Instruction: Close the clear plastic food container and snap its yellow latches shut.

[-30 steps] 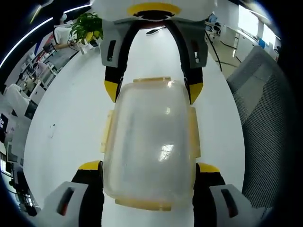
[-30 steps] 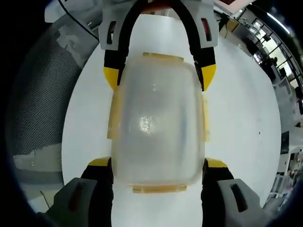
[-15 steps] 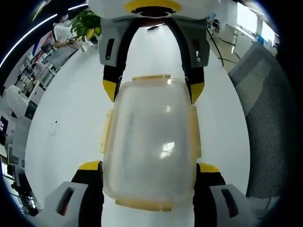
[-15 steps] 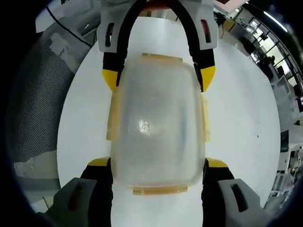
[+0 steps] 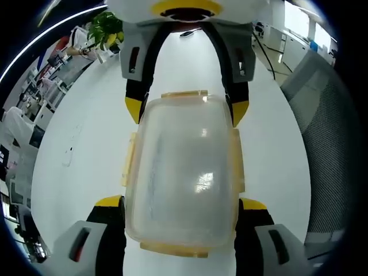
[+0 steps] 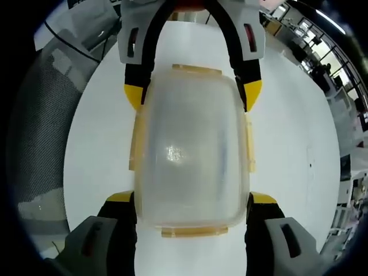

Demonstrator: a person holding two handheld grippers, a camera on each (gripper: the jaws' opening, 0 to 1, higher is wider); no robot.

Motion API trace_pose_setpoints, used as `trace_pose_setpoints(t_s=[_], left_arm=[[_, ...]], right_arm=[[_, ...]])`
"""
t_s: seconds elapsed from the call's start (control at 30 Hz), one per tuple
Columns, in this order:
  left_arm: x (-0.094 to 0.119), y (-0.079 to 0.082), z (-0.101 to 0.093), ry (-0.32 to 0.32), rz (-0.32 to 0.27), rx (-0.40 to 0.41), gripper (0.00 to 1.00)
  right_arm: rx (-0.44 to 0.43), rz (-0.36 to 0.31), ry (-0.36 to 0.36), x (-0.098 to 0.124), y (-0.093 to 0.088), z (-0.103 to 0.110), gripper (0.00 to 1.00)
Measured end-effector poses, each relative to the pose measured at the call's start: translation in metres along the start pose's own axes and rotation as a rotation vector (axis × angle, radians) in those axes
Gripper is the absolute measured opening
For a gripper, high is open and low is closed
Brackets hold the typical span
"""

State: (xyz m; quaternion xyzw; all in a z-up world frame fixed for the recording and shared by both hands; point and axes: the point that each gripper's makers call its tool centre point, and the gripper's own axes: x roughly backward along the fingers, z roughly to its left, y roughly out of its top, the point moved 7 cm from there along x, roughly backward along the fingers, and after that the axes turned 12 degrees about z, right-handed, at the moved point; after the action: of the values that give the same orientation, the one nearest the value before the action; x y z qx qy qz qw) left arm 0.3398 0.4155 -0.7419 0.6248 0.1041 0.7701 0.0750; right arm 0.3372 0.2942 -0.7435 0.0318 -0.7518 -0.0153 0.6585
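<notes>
With the container [image 5: 183,178] held above the white table [image 5: 86,144], left gripper [image 5: 181,227] and right gripper [image 6: 190,221] each clamped across an opposite end, I'd keep both squeezes even and level while pressing the yellow latches [image 6: 249,146] down.

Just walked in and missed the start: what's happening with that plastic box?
A person holds the clear plastic container with two handheld grippers, one at each end, over a white table. The left gripper and right gripper each have jaws on both sides of it. The lid is on; yellow latches line its edges.
</notes>
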Motion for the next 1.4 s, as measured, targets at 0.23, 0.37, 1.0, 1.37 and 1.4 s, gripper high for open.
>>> trace_pose_setpoints(t_s=[0.23,0.37,1.0,1.37,1.4], left_arm=[[-0.002,-0.001,0.013,-0.005,0.002,-0.019,0.75],[-0.004,-0.002,0.02,-0.009,-0.011,-0.028,0.75],[-0.011,0.0,0.056,-0.007,0.014,-0.048,0.76],[-0.013,0.001,0.061,-0.009,0.024,-0.046,0.76],[-0.012,0.001,0.062,-0.01,0.018,-0.044,0.76]], right_arm=[[-0.013,0.0,0.002,-0.001,0.0,-0.011,0.75],[-0.026,-0.003,0.0,-0.002,0.0,-0.016,0.75],[-0.05,-0.002,-0.006,-0.007,0.0,-0.05,0.76],[-0.055,-0.013,-0.011,-0.007,0.0,-0.054,0.76],[-0.056,-0.017,-0.012,-0.007,0.0,-0.054,0.76]])
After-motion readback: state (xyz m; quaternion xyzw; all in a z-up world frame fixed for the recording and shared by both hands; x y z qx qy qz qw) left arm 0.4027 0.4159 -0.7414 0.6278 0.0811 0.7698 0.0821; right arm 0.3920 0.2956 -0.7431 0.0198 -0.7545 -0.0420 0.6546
